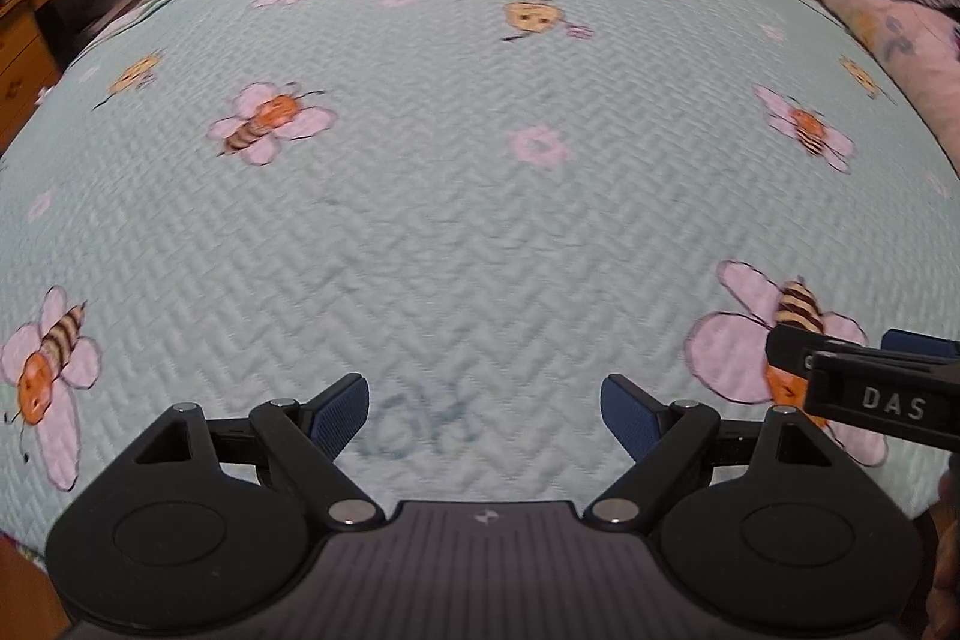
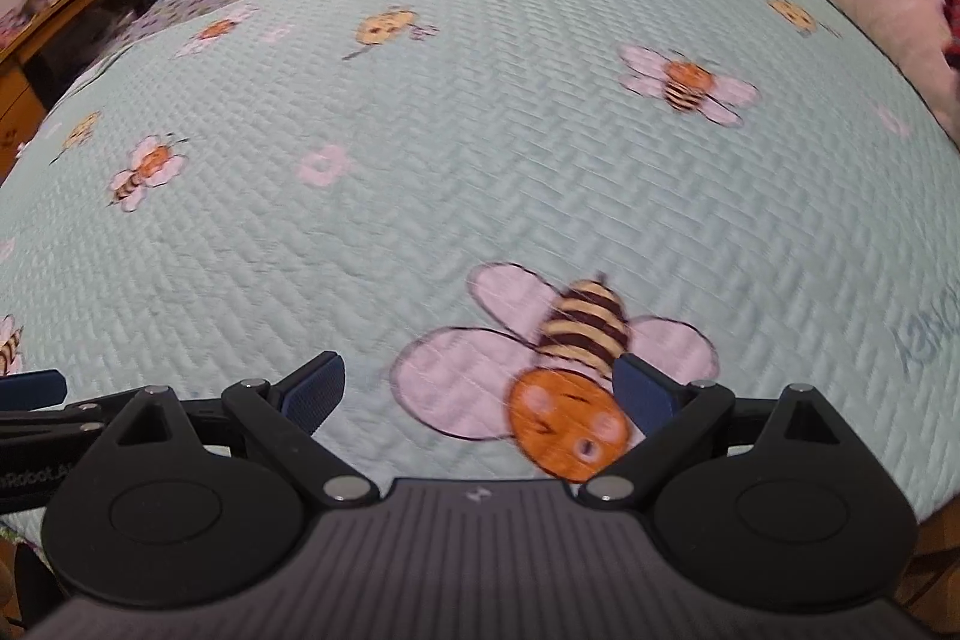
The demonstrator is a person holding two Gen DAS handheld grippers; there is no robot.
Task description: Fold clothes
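Your left gripper (image 1: 485, 409) is built of matte black plastic: two round housings, each with a shallow oval recess, flank a dark grey ribbed centre plate stamped with a small pale logo. Angular black link arms run forward from silver pivot pins, with triangular cut-outs in the outer links. The fingertips (image 1: 339, 415) carry blue pads with a fine ribbed texture. Your right gripper (image 2: 480, 394) is the same design (same grey ribbing, same silver pins), with blue pads (image 2: 315, 391) too. Seen from the left wrist, its side bears white letters "DAS"; the left one's side shows pale lettering ending in "Robot", partly cut off.
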